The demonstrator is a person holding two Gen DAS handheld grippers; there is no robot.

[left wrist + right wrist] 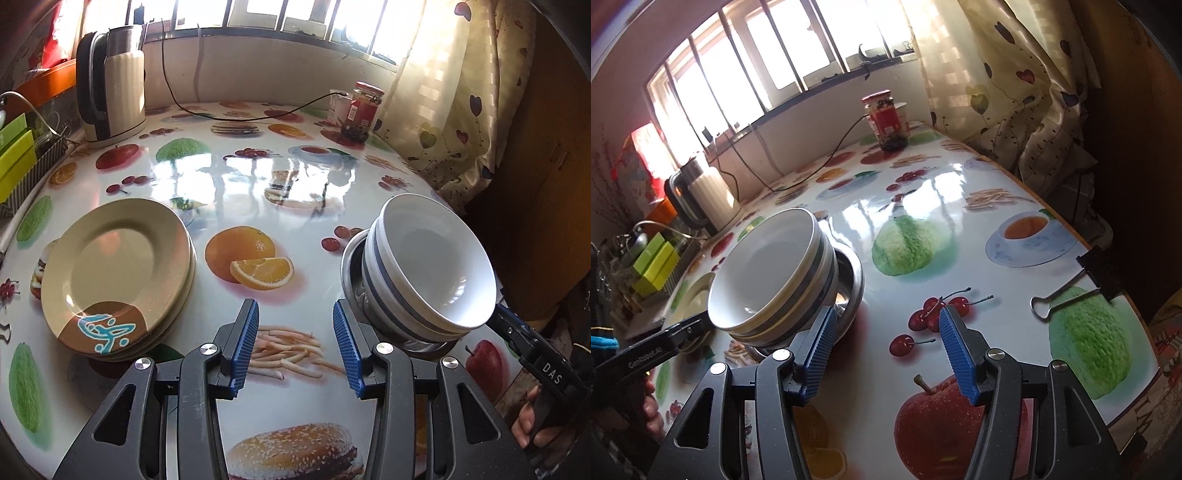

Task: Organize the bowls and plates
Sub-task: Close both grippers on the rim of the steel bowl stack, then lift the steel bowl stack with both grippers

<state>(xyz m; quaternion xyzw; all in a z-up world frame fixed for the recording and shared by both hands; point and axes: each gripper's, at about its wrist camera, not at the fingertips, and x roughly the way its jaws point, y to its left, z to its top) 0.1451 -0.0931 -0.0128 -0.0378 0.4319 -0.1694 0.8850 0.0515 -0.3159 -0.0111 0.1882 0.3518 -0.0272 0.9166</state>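
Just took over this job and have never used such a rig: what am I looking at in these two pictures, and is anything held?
No robot arm: a person holds a two-finger gripper in each hand, each with a camera looking along its fingers. One picture is from the left gripper, one from the right gripper. Both are open, holding nothing. On the table: stacked plates, striped bowls nested in a metal bowl between the grippers, a kettle, a jar, a clip.
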